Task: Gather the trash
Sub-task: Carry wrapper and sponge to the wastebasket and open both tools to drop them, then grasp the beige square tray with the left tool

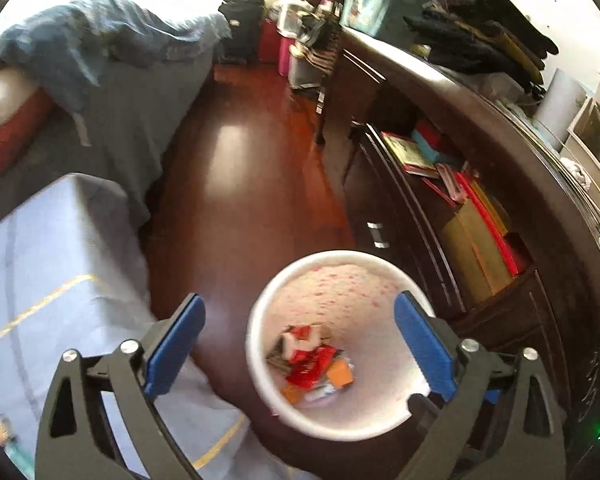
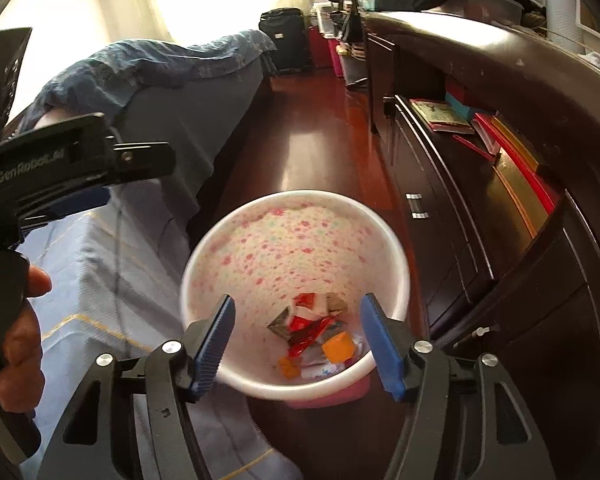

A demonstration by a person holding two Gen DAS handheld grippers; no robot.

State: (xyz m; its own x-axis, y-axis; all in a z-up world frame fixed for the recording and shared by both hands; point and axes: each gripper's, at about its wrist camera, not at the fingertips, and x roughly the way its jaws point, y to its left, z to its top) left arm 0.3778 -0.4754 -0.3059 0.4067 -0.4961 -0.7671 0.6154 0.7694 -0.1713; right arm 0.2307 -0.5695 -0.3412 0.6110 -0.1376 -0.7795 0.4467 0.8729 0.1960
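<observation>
A white trash bin (image 1: 256,344) with a flowered liner stands on the floor between the bed and the cabinet. At its bottom lies a heap of trash (image 1: 314,360): red wrappers, orange pieces and bits of paper. My left gripper (image 1: 300,308) hovers over the bin's mouth, open wide, with nothing between its blue pads. In the right wrist view the same bin (image 2: 198,264) and the trash (image 2: 316,332) lie just below my right gripper (image 2: 298,300). It is open and holds nothing. A hand (image 2: 16,320) holds the left tool's black housing (image 2: 52,160) at the left edge.
A bed with a light blue sheet (image 1: 52,272) and a rumpled blue blanket (image 1: 100,32) runs along the left. A dark wooden cabinet (image 1: 500,320) with books on an open shelf (image 1: 472,240) lines the right. Red-brown floor (image 1: 240,184) stretches to a black suitcase (image 1: 242,24).
</observation>
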